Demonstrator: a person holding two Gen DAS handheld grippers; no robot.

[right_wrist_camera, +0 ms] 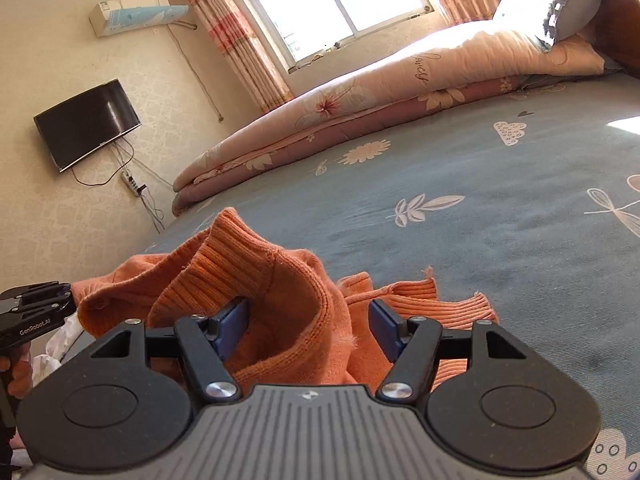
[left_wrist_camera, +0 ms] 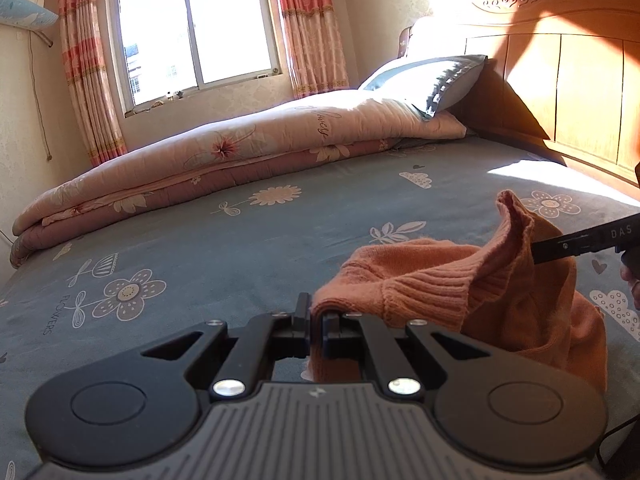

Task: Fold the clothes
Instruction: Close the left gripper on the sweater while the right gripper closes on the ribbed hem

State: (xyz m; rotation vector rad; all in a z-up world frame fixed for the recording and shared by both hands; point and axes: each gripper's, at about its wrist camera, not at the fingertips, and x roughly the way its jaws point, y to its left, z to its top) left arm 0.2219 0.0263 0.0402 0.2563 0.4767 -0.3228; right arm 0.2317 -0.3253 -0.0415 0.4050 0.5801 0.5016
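Note:
An orange knit sweater (left_wrist_camera: 500,296) lies bunched on the grey flowered bedsheet (left_wrist_camera: 240,248). My left gripper (left_wrist_camera: 316,320) is shut on an edge of the sweater and holds it just above the sheet. In the right wrist view the sweater (right_wrist_camera: 256,280) fills the space in front of my right gripper (right_wrist_camera: 308,320), which is open, with a ribbed fold lying between its blue pads (right_wrist_camera: 232,324). The right gripper's finger also shows in the left wrist view (left_wrist_camera: 576,242), pushed into the sweater. The left gripper shows at the left edge of the right wrist view (right_wrist_camera: 36,304).
A folded pink floral quilt (left_wrist_camera: 224,164) lies along the far side of the bed, with a grey pillow (left_wrist_camera: 432,80) on it. A wooden headboard (left_wrist_camera: 572,92) stands at the right. A wall television (right_wrist_camera: 86,124) and air conditioner (right_wrist_camera: 136,12) hang beyond the bed.

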